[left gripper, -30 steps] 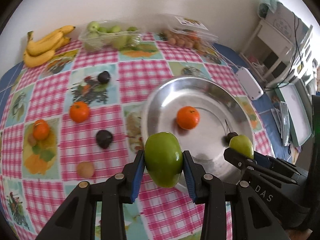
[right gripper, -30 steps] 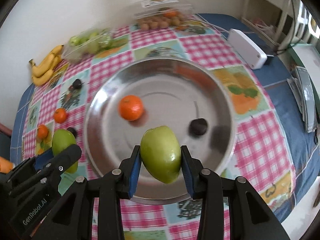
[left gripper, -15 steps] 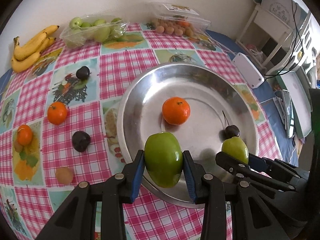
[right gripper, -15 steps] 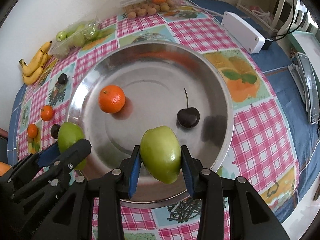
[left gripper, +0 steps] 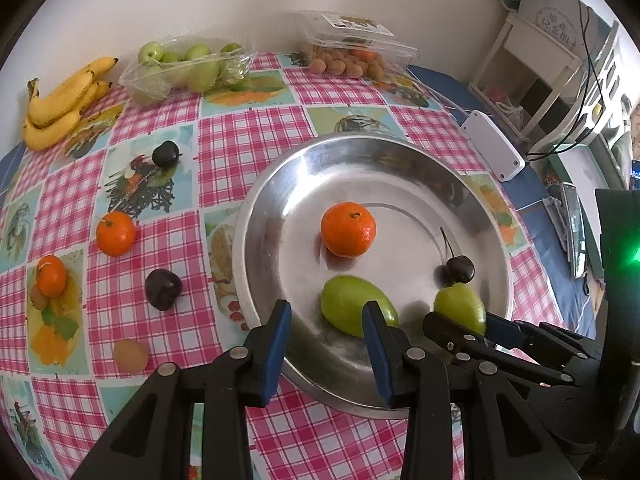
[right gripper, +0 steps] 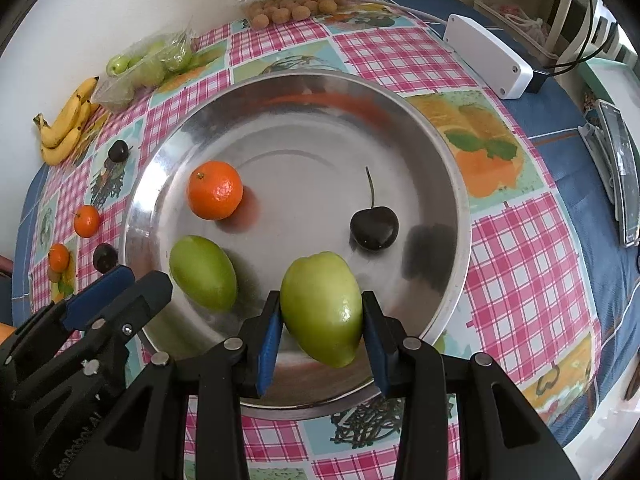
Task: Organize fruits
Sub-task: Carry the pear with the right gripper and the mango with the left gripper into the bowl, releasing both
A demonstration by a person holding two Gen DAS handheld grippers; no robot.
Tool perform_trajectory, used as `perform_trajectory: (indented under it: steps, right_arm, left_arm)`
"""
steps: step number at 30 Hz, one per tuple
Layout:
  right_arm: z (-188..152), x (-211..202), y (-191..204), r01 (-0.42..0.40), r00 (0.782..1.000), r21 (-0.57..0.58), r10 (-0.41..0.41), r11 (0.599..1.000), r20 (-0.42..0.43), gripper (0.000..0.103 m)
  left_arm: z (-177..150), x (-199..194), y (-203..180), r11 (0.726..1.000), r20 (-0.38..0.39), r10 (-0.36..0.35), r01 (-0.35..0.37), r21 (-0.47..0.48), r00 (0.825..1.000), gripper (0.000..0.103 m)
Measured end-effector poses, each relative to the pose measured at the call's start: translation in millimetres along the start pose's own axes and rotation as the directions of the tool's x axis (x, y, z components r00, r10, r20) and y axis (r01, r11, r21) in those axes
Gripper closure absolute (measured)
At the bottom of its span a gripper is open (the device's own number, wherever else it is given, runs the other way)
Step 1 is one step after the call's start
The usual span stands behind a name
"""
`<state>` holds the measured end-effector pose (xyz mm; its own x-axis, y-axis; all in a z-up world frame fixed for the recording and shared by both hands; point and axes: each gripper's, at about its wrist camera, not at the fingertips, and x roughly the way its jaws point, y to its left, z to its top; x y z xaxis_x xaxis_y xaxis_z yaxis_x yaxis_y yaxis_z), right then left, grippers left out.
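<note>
Steel plate (right gripper: 448, 184): left gripper (left gripper: 326, 330) fingers spread, right gripper (right gripper: 320, 334) pinching green fruit (right gripper: 322, 306); "GenRobot.AI" partly legible.

One metal plate (left gripper: 256, 240), three oranges (left gripper: 348, 229) (left gripper: 115, 233) (left gripper: 51, 275), three dark cherries (left gripper: 460, 269) (left gripper: 162, 289) (left gripper: 165, 153), two loose green fruits (right gripper: 202, 272) (right gripper: 322, 312), one banana bunch (left gripper: 60, 104), two clear fruit tubs (left gripper: 180, 70) (left gripper: 356, 46), two tongs (left gripper: 326, 332) (right gripper: 320, 336).
</note>
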<state>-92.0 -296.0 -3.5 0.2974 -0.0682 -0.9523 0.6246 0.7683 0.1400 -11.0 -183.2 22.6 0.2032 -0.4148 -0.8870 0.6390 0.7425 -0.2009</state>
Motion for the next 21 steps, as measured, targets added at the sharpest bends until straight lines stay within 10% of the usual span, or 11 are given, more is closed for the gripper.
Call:
perform_trajectory:
  steps: [21]
  right_arm:
    - [-0.2, -21.5, 22.6, -0.028, 0.998, -0.082, 0.033, 0.996, 0.054, 0.062]
  left_arm:
    - [-16.8, -39.4, 76.4, 0.97, 0.036, 0.122, -0.111, -0.215, 0.992, 0.047]
